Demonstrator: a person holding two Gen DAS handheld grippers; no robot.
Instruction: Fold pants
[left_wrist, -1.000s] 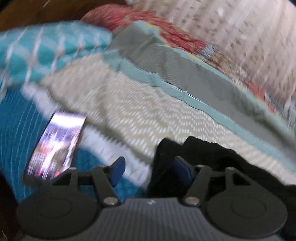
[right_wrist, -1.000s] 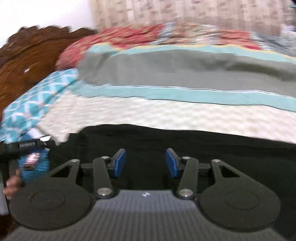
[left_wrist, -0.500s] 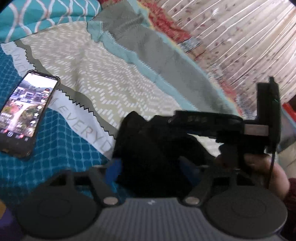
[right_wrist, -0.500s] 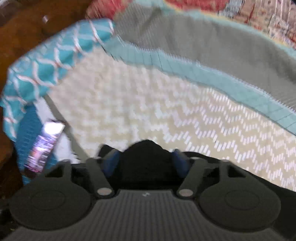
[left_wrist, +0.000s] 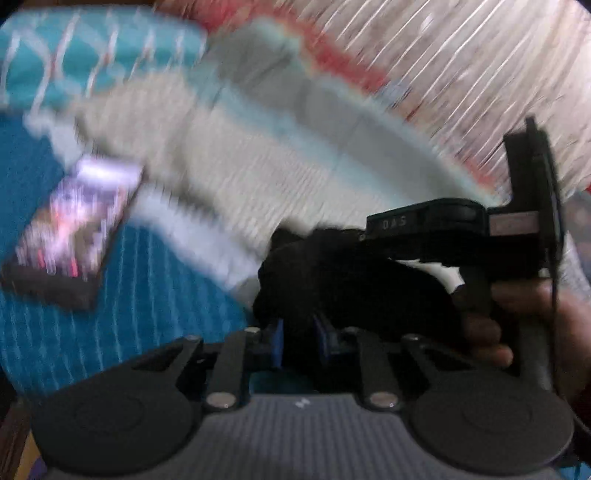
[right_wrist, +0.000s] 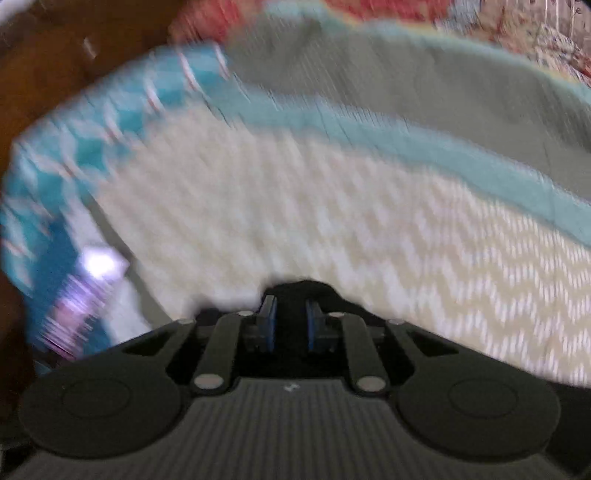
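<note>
The black pants (left_wrist: 340, 280) are bunched on the bed just ahead of my left gripper (left_wrist: 298, 341), whose blue pads are shut on a fold of the black cloth. My right gripper (right_wrist: 290, 325) is also shut on a bit of the black pants (right_wrist: 301, 290), which pokes up between its pads. In the left wrist view the right gripper's body (left_wrist: 461, 229) reaches in from the right over the pants, with a hand (left_wrist: 517, 325) on its handle. Both views are motion-blurred.
A lit phone (left_wrist: 70, 229) lies on the blue bedcover (left_wrist: 110, 325) at the left; it also shows in the right wrist view (right_wrist: 81, 299). A cream zigzag blanket (right_wrist: 295, 206) covers the bed. A teal patterned pillow (left_wrist: 92, 66) and a wooden headboard (right_wrist: 55, 74) stand behind.
Both grippers have gone from open to shut on the black pants. The two grippers came together at the bunched cloth, and both views are now blurred by motion.
</note>
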